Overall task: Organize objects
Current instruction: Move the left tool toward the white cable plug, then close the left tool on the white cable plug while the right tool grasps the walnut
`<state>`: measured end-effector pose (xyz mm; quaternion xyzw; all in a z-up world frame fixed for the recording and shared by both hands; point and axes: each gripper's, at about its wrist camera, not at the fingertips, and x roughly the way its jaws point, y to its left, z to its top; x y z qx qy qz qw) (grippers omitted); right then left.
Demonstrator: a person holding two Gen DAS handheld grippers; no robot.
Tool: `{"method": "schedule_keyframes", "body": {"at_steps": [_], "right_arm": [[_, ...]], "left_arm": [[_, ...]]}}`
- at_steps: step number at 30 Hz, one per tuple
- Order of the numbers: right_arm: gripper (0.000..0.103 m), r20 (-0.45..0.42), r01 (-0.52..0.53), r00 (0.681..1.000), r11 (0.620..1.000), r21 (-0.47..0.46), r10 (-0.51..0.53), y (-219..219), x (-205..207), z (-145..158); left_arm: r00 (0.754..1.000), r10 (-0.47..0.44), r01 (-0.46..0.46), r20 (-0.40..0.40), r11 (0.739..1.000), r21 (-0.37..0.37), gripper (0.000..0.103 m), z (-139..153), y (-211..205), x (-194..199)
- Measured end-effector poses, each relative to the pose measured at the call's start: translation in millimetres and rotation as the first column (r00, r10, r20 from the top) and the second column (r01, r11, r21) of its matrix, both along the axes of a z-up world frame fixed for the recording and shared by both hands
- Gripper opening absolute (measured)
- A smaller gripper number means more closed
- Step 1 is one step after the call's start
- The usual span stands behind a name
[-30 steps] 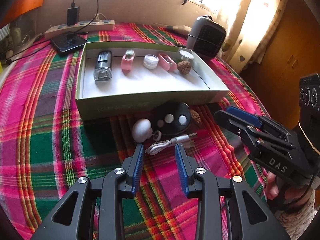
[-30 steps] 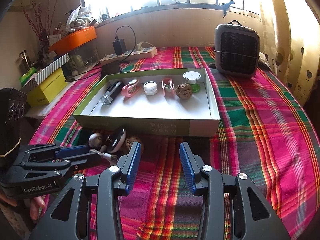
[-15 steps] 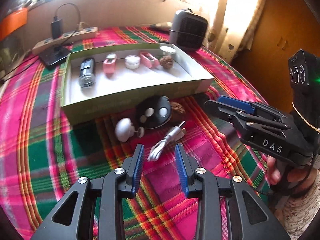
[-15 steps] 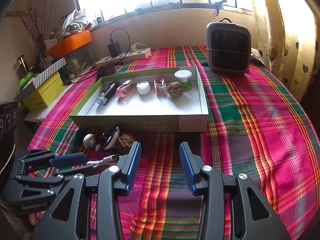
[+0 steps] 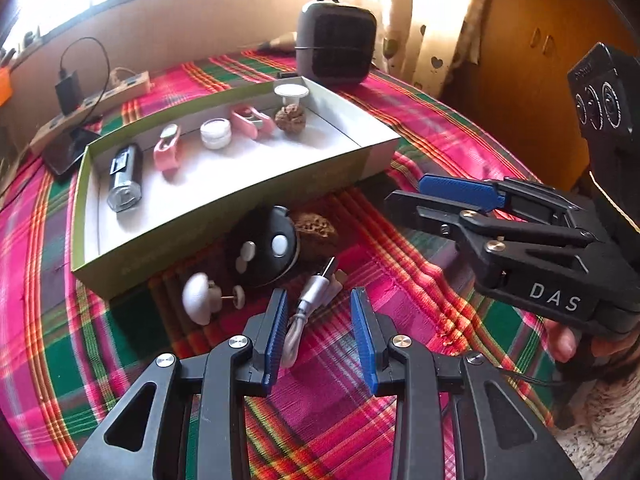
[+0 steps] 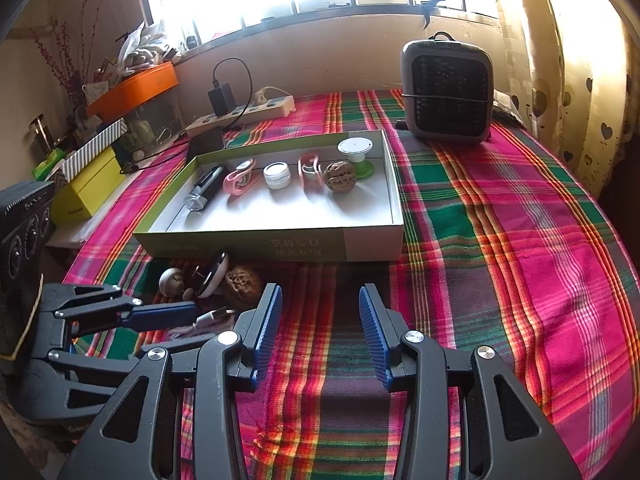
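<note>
A shallow green-and-white box (image 5: 224, 204) (image 6: 372, 240) holds a flashlight (image 5: 125, 178), two pink clips, a white jar (image 5: 216, 133), a walnut (image 5: 290, 119) and a white-topped spool. In front of it on the plaid cloth lie a white cable (image 5: 310, 302) (image 6: 208, 318), a black round case (image 5: 266, 250), a second walnut (image 5: 318, 232) and a white mushroom-shaped piece (image 5: 198, 298). My left gripper (image 5: 320, 332) is open, its fingers on either side of the cable. My right gripper (image 6: 320, 332) is open and empty over bare cloth, right of the loose items.
A grey heater (image 6: 446, 92) stands behind the box at the right. A power strip with charger (image 6: 240, 110) and a dark phone lie behind the box at the left. Boxes and clutter (image 6: 92, 184) sit off the table's left edge.
My left gripper has come forward and down, and the cable now lies between its fingers. The right gripper has pulled back a little and stays open.
</note>
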<state>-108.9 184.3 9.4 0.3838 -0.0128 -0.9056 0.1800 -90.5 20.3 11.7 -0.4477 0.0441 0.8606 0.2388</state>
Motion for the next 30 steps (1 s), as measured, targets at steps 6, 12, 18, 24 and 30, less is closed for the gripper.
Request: {"method": "schedule_keyframes", "body": {"at_steps": [6,12,18,24,30], "right_arm": [[0.042,0.006,-0.002,1.0,1.0,0.006,0.002,-2.3,-1.1,-2.4],[0.042,0.012,-0.005,1.0,1.0,0.014,0.005,-6.0,-1.4,-3.7],[0.042,0.017,-0.019,1.0,1.0,0.021,0.019,-12.4,-2.2,-3.7],[0.042,0.026,-0.055,0.998,0.998,0.018,0.054,-23.9,-4.1,-5.7],[0.042,0.031,-0.085,0.996,0.996,0.019,0.084,-35.9,-7.0,-7.8]], "left_arm": [[0.999,0.017,-0.019,-0.03,0.999,-0.04,0.019,-0.5,2.4,1.8],[0.998,0.048,-0.05,-0.047,0.998,-0.041,0.009,-1.5,-4.0,6.8],[0.994,0.098,-0.098,-0.054,0.995,-0.001,0.009,-2.2,-21.6,20.7],[0.986,0.163,-0.161,-0.038,0.986,0.047,0.009,-3.4,-45.1,29.9],[0.974,0.227,-0.225,-0.017,0.971,0.085,0.009,-5.3,-67.7,30.0]]}}
